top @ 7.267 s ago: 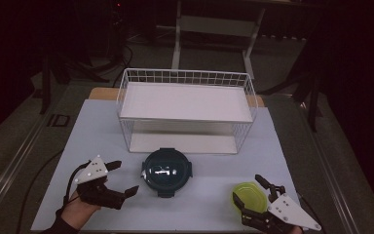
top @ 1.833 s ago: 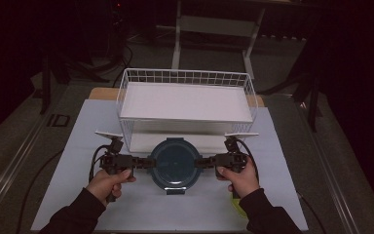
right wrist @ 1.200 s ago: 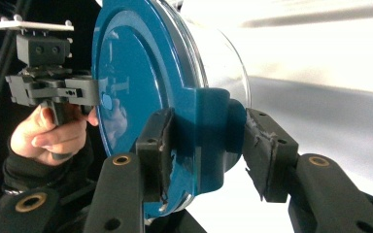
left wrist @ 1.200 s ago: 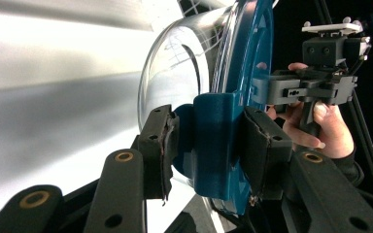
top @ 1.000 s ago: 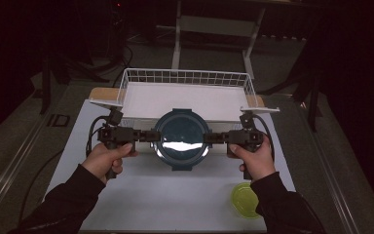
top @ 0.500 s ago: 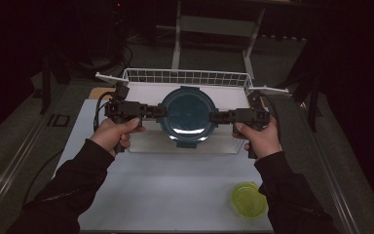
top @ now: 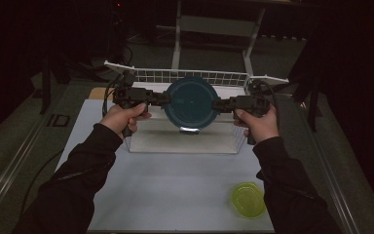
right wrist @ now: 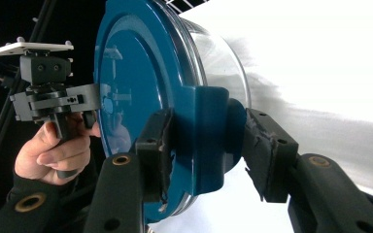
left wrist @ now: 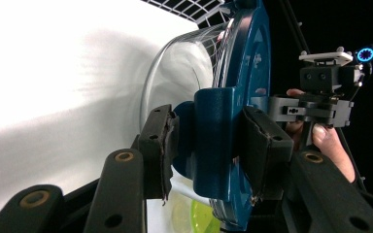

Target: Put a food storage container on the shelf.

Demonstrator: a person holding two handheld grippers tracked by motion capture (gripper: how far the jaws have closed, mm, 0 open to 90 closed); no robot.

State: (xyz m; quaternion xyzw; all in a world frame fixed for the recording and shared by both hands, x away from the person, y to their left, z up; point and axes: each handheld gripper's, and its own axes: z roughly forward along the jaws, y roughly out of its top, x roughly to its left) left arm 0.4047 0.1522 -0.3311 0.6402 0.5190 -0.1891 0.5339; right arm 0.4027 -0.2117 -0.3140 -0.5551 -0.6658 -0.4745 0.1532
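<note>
A round clear container with a dark blue lid [top: 191,102] hangs level in the air over the white wire rack [top: 141,75]. My left gripper [top: 164,99] is shut on the lid's left clip tab, and my right gripper [top: 219,103] on the right one. In the left gripper view the pads [left wrist: 159,141] squeeze the blue tab of the container [left wrist: 250,63], with the right gripper [left wrist: 320,87] beyond it. In the right gripper view my right gripper [right wrist: 206,141] clamps the other tab of the container [right wrist: 136,63], and the left gripper [right wrist: 53,97] shows behind it.
The rack stands at the far side of the white table [top: 175,185], with its wire rim just behind the container. A small yellow-green bowl [top: 249,199] sits near the table's front right corner. Dark floor and stand legs surround the table.
Both hands have carried the container up and away from the person, from in front of the rack to above its shelf. The grip on both tabs is unchanged.
</note>
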